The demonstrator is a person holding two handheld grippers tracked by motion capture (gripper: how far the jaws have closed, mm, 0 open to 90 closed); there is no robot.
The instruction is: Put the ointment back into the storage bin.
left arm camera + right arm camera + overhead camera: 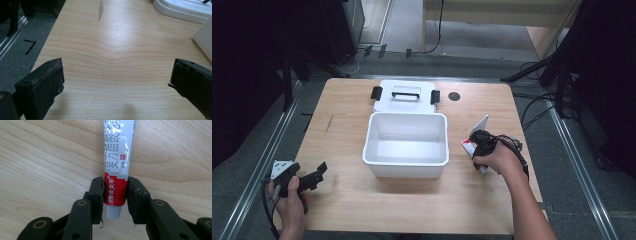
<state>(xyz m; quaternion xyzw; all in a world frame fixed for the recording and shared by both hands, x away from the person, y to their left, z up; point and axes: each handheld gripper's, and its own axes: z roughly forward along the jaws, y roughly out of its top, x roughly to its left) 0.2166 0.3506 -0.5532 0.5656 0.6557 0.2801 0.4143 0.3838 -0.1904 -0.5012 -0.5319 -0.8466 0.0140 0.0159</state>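
Note:
A white tube of ointment with a red band and a white cap (117,150) lies on the wooden table, to the right of an open white plastic box (406,161). My right gripper (115,192) has its two black pads against the sides of the tube's red end, just above the cap. From above, the tube (480,125) sticks out past that gripper (478,141). My left gripper (116,82) stands open over bare wood at the table's near left corner (312,175), with nothing between its jaws.
The box's white lid (404,95), with a black handle and two black latches, lies flat behind the box. A small dark round spot (454,96) marks the table to the right of the lid. Metal rails and grey floor flank the table on both sides.

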